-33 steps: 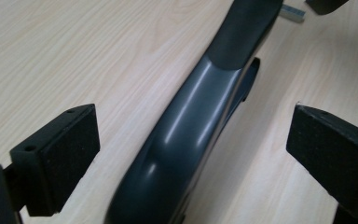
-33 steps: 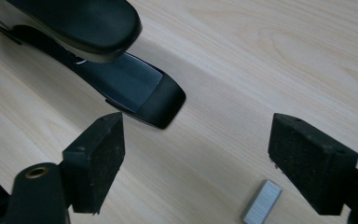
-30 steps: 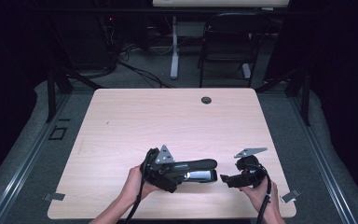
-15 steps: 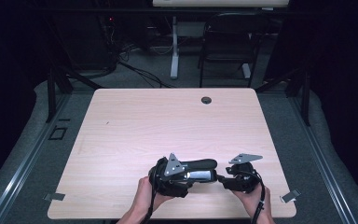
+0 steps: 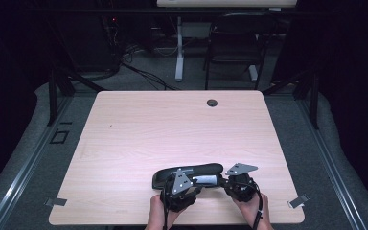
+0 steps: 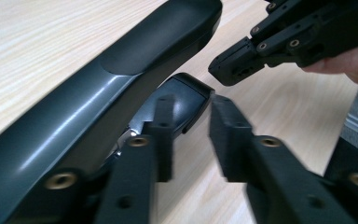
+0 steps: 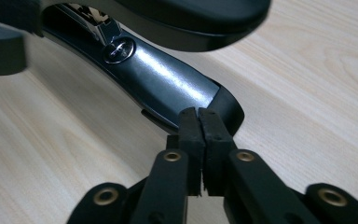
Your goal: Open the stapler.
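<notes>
Dark room, wooden table [image 5: 139, 139], black chair [image 5: 233, 48] behind

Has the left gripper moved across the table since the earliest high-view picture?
Yes. The left gripper has shifted rightward and toward the near edge of the table, farther from the round grommet, alongside the black stapler. Its jaws have just been closing.

My table [image 5: 182, 129] is evenly lit amid dark surroundings; glare streaks the stapler [image 7: 168, 88] beyond my claw, whose near jaws blur.
</notes>
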A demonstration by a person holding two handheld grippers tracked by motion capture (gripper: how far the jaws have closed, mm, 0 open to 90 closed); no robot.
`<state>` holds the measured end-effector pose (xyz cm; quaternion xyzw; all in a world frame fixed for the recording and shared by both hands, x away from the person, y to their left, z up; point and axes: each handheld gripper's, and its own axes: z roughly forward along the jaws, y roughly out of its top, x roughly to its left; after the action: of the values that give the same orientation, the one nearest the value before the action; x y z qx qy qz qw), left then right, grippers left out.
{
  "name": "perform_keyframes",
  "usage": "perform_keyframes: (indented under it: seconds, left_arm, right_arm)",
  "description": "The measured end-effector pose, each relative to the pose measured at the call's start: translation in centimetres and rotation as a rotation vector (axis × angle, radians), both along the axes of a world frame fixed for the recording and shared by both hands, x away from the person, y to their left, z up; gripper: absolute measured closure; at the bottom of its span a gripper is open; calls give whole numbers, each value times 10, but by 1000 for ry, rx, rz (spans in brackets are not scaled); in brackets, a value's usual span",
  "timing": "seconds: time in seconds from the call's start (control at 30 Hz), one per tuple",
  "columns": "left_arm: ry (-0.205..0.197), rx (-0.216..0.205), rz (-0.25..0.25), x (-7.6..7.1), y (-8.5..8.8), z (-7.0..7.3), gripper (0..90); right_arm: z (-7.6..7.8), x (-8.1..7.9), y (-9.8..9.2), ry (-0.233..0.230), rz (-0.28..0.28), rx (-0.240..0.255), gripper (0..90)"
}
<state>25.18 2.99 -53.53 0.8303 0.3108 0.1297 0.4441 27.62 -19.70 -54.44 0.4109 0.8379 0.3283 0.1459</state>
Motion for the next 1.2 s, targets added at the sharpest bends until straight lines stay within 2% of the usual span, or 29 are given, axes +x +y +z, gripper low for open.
perform_keyframes:
  seconds: [0.07, 0.13, 0.2, 0.33, 0.37, 0.53, 0.83, 0.9, 0.97, 1.0, 1.1, 1.2]
  left_arm:
    - [-9, -4, 21, 1, -4, -5, 803]
    - [-31, -7, 48, 2, -7, -9, 857]
    - [-36, -7, 60, 3, -11, -13, 899]
    - [-36, -5, 112, 5, -18, -21, 900]
    - [-31, -14, 111, 6, -18, -23, 900]
    - [-43, -49, 178, 8, -22, -30, 900]
    - [-53, -103, 210, 10, -27, -34, 900]
    - [-51, -108, 199, 11, -28, -33, 900]
    - [-62, -111, 210, 10, -29, -34, 900]
    - [-58, -116, 203, 10, -29, -34, 900]
    - [-59, -122, 224, 11, -30, -35, 900]
    - [-57, -129, 216, 11, -31, -36, 900]
  right_arm:
    - [-2, 0, 2, -17, 6, 7, 900]
    - [-4, 0, 4, -25, 11, 1, 900]
    - [-8, -1, 7, -37, 22, -10, 900]
    - [-12, -1, 8, -65, 24, -24, 900]
    - [-12, -2, 9, -64, 21, -21, 900]
    - [-13, -1, 11, -81, 24, -25, 900]
    - [-20, -1, 14, -91, 30, -35, 900]
    - [-20, -1, 14, -98, 32, -36, 900]
    - [-21, -1, 14, -103, 32, -29, 900]
    - [-21, -2, 14, -102, 32, -30, 900]
    - [-22, -2, 14, -104, 33, -27, 900]
    - [-21, -2, 15, -107, 43, -39, 900]
